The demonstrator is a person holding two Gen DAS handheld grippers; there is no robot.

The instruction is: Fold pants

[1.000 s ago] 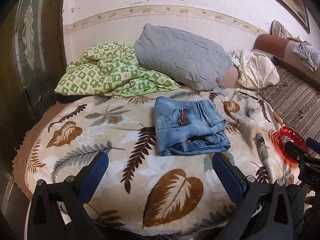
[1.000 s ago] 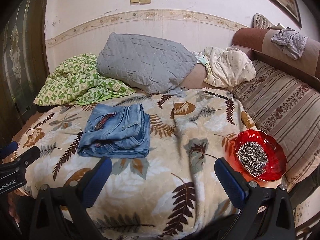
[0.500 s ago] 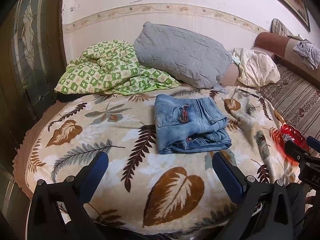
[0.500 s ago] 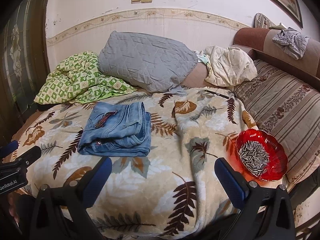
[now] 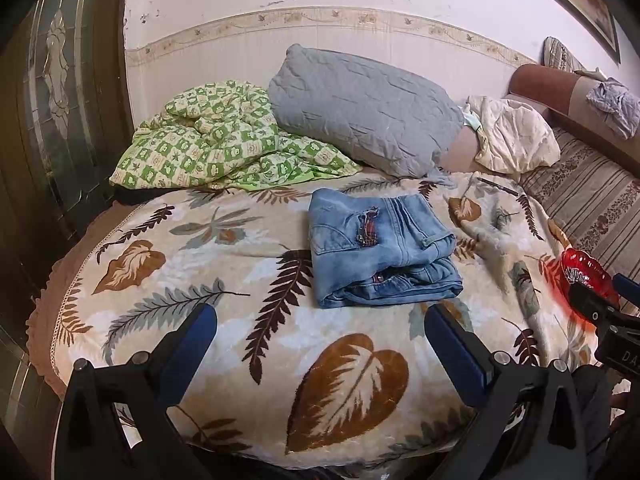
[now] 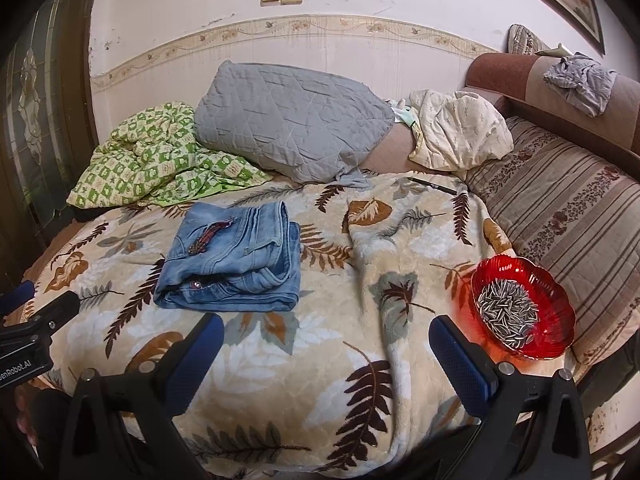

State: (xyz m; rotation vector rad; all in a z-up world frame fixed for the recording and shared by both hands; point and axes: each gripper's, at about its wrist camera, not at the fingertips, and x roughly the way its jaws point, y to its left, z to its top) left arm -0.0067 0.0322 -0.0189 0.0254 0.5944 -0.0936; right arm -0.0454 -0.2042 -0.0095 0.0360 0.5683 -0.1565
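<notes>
Light blue denim pants lie folded into a compact stack on the leaf-patterned blanket, a red embroidered patch on top. My left gripper is open and held back from the stack, near the blanket's front edge, with nothing between its blue pads. My right gripper is open too, empty, right of the pants and clear of them. Each gripper shows at the edge of the other's view.
A red glass bowl of sunflower seeds sits at the blanket's right edge. Behind the pants lie a grey pillow, a green checked quilt and a cream cloth. A striped sofa cushion borders the right.
Both views have shifted very slightly; the pants stay put and both grippers remain open.
</notes>
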